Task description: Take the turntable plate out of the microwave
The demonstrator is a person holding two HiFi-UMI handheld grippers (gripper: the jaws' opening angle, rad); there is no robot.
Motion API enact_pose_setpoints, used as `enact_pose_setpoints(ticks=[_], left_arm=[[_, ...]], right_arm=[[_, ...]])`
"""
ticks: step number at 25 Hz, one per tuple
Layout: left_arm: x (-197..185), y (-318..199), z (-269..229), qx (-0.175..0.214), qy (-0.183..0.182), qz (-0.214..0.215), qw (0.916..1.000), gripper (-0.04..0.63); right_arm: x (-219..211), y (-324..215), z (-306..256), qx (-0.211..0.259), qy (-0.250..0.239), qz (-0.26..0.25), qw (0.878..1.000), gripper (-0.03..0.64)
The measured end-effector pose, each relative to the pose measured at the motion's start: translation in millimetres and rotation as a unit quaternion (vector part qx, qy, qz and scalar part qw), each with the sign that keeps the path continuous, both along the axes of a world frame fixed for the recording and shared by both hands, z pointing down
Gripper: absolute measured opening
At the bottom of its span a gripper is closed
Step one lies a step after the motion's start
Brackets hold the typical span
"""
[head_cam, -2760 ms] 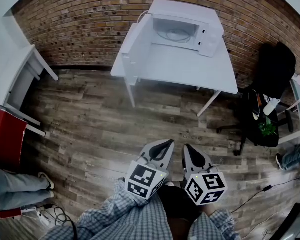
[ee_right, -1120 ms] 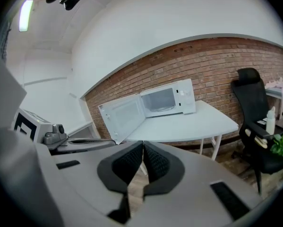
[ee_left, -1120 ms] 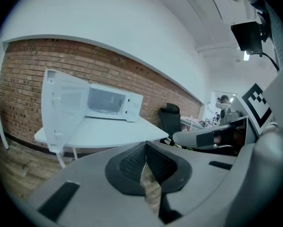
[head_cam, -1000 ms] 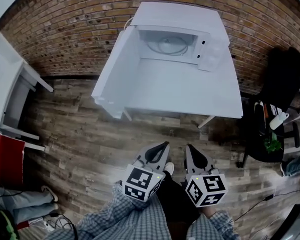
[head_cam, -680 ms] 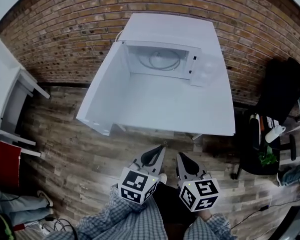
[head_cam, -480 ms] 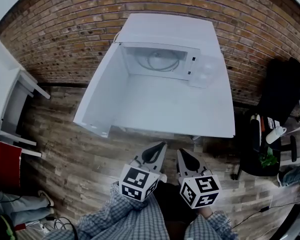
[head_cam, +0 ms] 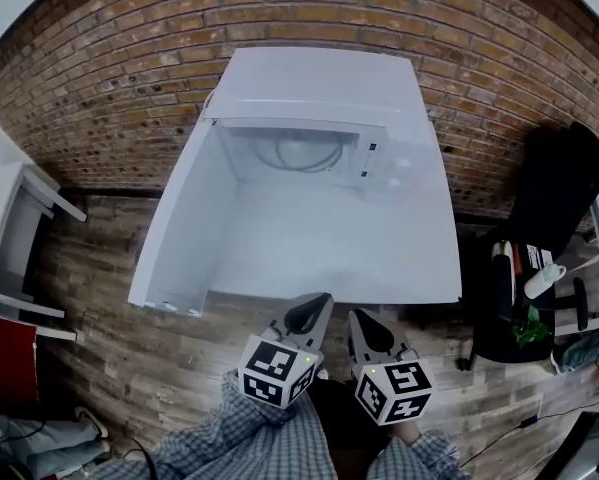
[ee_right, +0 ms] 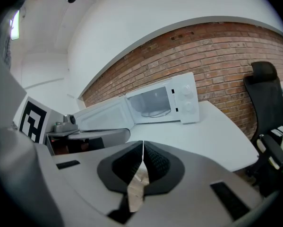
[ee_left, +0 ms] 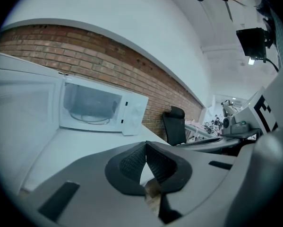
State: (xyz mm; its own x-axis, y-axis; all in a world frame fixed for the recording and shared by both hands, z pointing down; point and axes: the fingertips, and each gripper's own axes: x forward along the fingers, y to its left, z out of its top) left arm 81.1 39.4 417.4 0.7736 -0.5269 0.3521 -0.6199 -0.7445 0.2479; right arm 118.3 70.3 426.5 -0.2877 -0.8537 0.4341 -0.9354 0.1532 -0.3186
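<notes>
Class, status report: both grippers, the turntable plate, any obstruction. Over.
Left gripper, right gripper shut, empty, at white table's near edge. Clear glass turntable plate inside open white microwave. No obstacle seen.

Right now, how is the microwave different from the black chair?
The microwave is white; the black chair is dark. The microwave sits on the white table; the black chair stands on the wooden floor beside it. Both stand near the brick wall.

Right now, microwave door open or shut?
Open. The door stands swung out at the left of the microwave, and the turntable plate shows inside the cavity.
</notes>
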Motion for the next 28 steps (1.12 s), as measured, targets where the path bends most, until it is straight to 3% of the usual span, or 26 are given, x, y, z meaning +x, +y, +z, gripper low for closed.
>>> enact_pose_setpoints(ticks=[4, 16, 25, 28], left_arm=[[5.6, -41.2, -2.6, 0.007, -0.007, 0.011, 0.9999, 0.009], [-24.7, -178.1, 0.5, -0.009, -0.012, -0.003, 0.9999, 0.009], [-30.7, -220.6, 24.1, -0.055, -0.006, -0.01, 0.9984, 0.009], [-30.1, -231.6, 27.1, -0.054, -0.007, -0.018, 0.9984, 0.009]], right_arm=[[4.1, -43.9, 4.1, -0.005, 0.001, 0.003, 1.0, 0.02], [-29.6, -184.7, 8.2, -0.021, 0.013, -0.02, 0.999, 0.02], [-25.6, -230.2, 27.9, -0.058, -0.006, 0.002, 0.998, 0.02], [-20.5, -248.0, 32.8, -0.061, -0.024, 0.01, 0.998, 0.018]])
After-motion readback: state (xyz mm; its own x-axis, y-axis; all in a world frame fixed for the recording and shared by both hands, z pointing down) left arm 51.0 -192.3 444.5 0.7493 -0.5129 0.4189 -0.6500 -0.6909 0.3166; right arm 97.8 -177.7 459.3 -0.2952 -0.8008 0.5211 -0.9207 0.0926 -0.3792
